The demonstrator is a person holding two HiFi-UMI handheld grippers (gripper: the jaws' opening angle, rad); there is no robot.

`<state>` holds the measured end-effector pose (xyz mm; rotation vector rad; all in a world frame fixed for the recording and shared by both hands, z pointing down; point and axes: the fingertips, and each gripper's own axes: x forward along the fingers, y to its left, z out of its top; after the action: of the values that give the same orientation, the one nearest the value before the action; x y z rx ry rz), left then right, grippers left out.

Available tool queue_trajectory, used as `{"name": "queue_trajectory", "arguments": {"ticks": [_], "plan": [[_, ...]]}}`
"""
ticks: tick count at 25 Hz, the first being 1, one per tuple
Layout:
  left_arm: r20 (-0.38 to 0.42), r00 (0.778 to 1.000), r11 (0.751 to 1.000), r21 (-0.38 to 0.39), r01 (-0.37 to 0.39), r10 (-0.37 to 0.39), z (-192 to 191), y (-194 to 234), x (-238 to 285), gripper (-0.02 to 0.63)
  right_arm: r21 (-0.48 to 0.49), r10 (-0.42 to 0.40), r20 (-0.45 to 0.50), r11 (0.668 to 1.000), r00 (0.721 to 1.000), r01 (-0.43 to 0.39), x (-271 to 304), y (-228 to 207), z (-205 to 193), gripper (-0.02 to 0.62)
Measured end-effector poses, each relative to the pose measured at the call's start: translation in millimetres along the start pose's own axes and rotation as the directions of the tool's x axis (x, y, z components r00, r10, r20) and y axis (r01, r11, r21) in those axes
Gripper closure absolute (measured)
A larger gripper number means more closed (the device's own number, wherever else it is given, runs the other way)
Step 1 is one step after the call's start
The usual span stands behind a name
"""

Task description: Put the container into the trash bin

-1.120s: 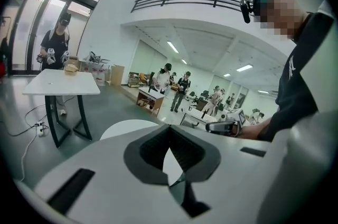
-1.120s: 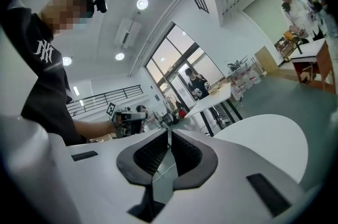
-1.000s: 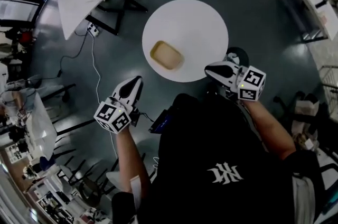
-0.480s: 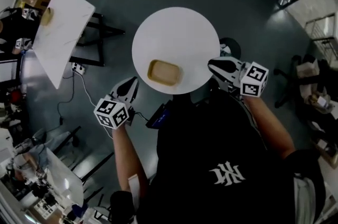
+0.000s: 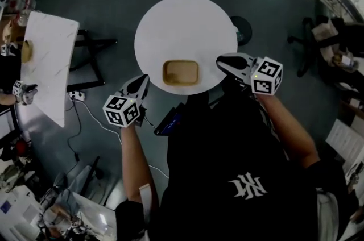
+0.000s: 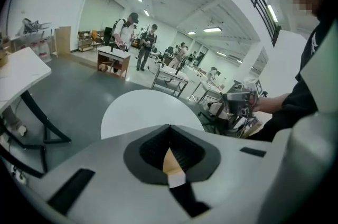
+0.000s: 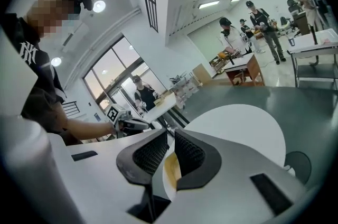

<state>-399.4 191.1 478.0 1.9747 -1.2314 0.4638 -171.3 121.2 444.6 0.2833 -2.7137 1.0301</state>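
Note:
A shallow tan container (image 5: 181, 73) lies on the round white table (image 5: 186, 24), close to its near edge. My left gripper (image 5: 143, 82) hangs just off the table's near-left rim, pointing at the container, jaws closed and empty. My right gripper (image 5: 220, 61) sits over the table's right edge, pointing left at the container, also shut with nothing held. In the left gripper view the left gripper (image 6: 169, 128) shows a sliver of the container (image 6: 170, 162) past its closed jaws. The right gripper (image 7: 170, 134) likewise frames a strip of the container (image 7: 171, 170).
A dark round object (image 5: 242, 29) stands on the floor by the table's right side. A white rectangular table (image 5: 48, 63) on black legs is at the left, with cables (image 5: 96, 115) below it. Chairs and clutter (image 5: 318, 41) fill the right; people stand far off.
Both grippers have closed in on the table's near edge, the left one moving up and lower toward the rim, the right one turning left toward the container. The container has stayed put.

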Motion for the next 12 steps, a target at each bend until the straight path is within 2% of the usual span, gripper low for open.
{"name": "queue_trajectory", "arguments": {"ticks": [4,8,12], "plan": [[-0.043,0.997,0.998,-0.031,0.058,-0.059,-18,12,19,0.603,0.048,-0.079,-0.030,0.996,0.996,0.080,14,-9,-32,0.540],[-0.093,0.991,0.994,-0.053,0.090,-0.095,-35,18,41,0.603,0.121,-0.133,-0.088,0.982,0.987,0.143,25,-24,-68,0.465],[-0.130,0.984,0.991,-0.070,0.115,-0.123,-46,20,58,0.601,0.160,-0.195,-0.139,0.963,0.971,0.217,33,-37,-95,0.462]]}}
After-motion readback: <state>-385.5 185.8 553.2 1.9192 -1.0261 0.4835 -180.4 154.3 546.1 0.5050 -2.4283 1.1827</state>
